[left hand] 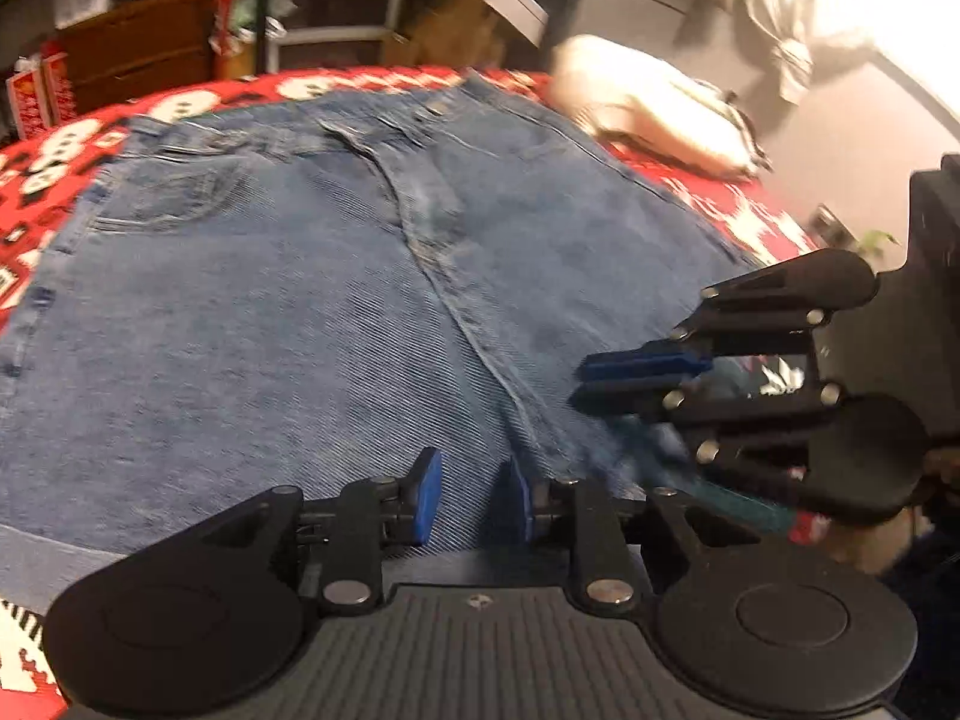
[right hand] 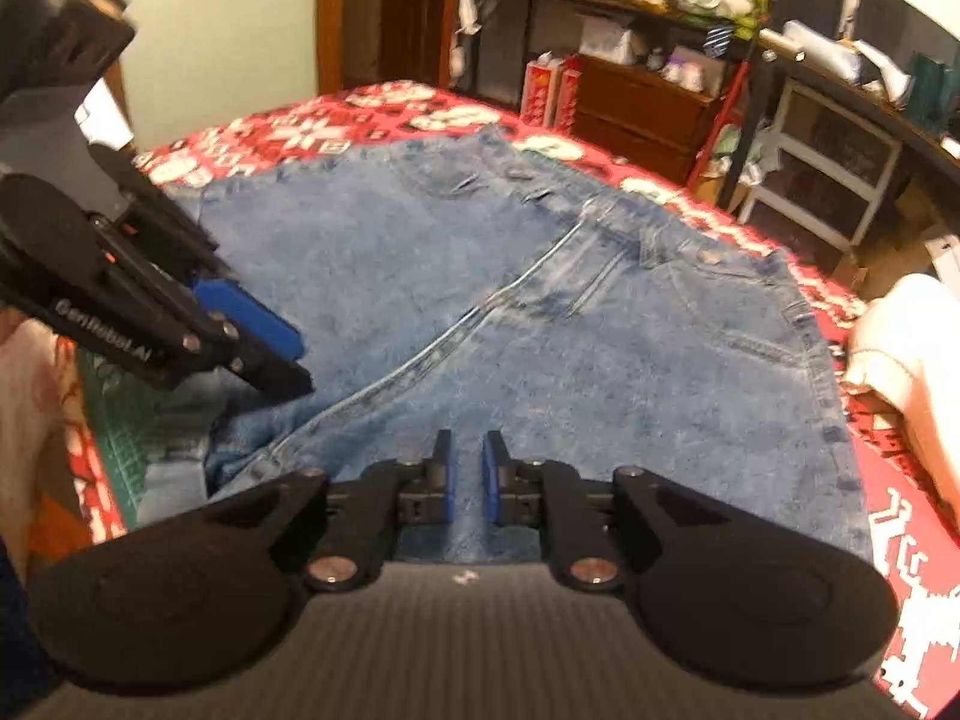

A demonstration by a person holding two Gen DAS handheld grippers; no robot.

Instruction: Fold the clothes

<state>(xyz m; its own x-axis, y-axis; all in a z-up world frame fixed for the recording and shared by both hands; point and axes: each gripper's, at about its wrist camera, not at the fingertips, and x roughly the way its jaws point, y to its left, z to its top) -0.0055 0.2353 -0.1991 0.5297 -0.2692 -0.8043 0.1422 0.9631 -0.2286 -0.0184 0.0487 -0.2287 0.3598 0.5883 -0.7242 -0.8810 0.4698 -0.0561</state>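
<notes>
Both low over jeans (left hand: 270, 312) – left gripper (left hand: 474, 495) parted, right gripper (right hand: 467, 477) narrowly parted

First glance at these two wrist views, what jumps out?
The blue jeans spread flat across the middle, waistband at the far edge, on a red and white patterned blanket. Both blue-padded tools sit low over the near denim: the left hand-held gripper with a gap between its pads, the right hand-held gripper narrower. A cream garment lies at the blanket's far-right edge.

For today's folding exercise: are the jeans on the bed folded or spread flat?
Spread flat: the jeans show their whole waistband and both sides, in a single layer, on the red blanket.
</notes>
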